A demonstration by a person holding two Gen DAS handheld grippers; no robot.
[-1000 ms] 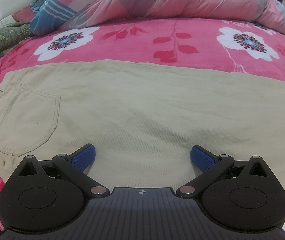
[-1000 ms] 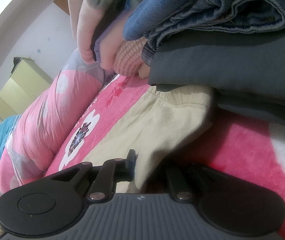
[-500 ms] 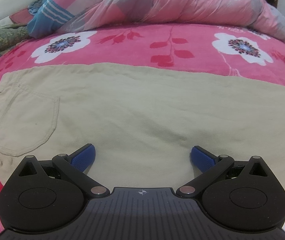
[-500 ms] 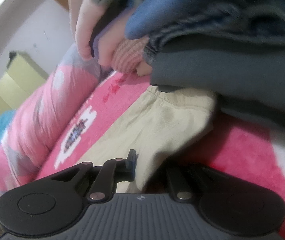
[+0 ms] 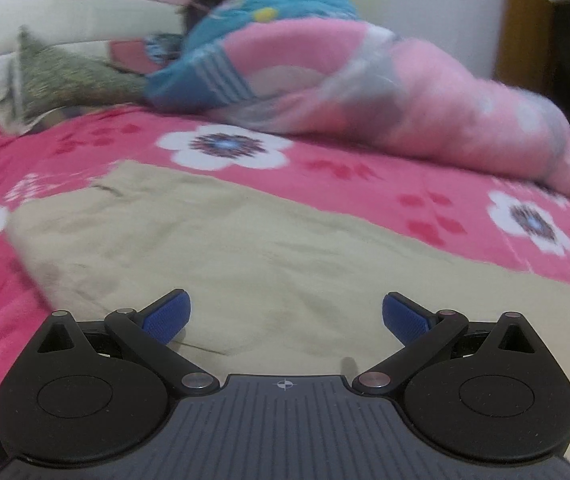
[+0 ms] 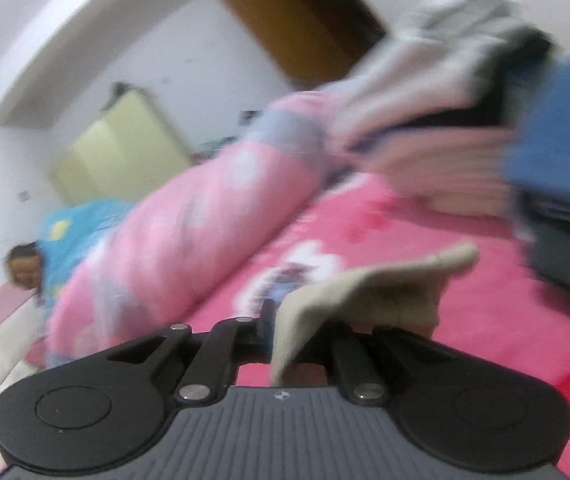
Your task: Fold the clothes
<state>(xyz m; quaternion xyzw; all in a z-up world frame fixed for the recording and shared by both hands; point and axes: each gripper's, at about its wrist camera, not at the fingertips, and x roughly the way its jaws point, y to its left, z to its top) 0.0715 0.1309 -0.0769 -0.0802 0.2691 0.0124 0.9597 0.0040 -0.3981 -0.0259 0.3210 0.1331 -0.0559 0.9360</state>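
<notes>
While its jaws pinch a lifted beige end of the khaki trousers (image 6: 369, 292), the right gripper (image 6: 285, 320) hangs above the bed (image 6: 485, 320); the left gripper (image 5: 285, 316), jaws spread, hovers over the trousers spread flat near the bed's near edge.

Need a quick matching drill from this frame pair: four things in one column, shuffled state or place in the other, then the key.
Things:
1. left gripper
2. right gripper
3. beige trousers
4. pile of clothes

States or places:
A. stacked at the far right of the bed
B. jaws wide apart, nothing between them
C. spread on the pink flowered bedcover
D. jaws shut on a beige fabric edge

Pairs: 1-B, 2-D, 3-C, 4-A
</notes>
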